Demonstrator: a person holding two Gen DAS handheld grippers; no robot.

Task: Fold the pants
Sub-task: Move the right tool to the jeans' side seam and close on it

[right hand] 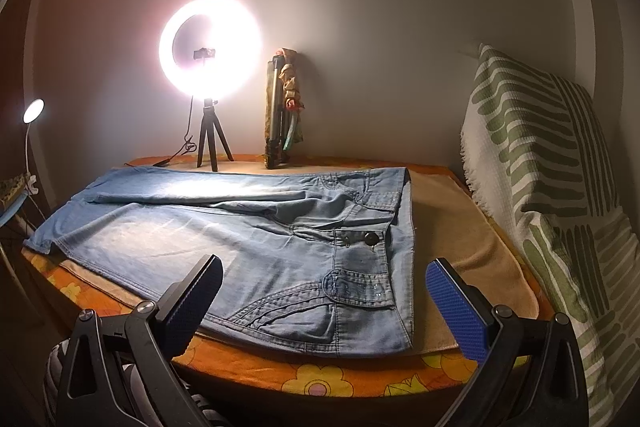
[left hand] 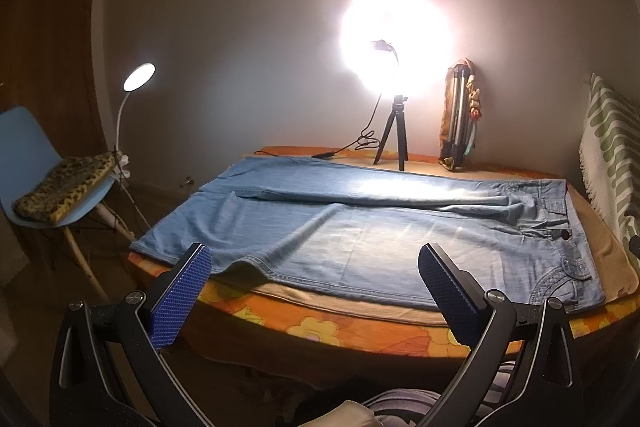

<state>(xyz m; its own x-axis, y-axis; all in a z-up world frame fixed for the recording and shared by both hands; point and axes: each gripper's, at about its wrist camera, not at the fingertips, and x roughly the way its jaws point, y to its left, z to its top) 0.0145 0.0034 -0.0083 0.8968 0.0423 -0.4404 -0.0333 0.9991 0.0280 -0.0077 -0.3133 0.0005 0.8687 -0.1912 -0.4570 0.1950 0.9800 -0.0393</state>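
Light blue jeans (left hand: 360,227) lie spread flat across the table, waistband to the right, leg hems to the left. The same jeans show in the right wrist view (right hand: 240,227), with the button and front pockets near that gripper. My left gripper (left hand: 314,267) is open and empty, held just off the table's near edge over the near leg. My right gripper (right hand: 324,277) is open and empty, at the near edge by the waistband and pocket. Neither gripper touches the cloth.
The table (left hand: 360,335) has an orange flowered cover and a beige mat (right hand: 460,227). A ring light on a tripod (left hand: 394,143) and a folded tripod (left hand: 458,123) stand at the back. A striped blanket (right hand: 560,187) is right; a blue chair (left hand: 36,163) and desk lamp (left hand: 138,77) are left.
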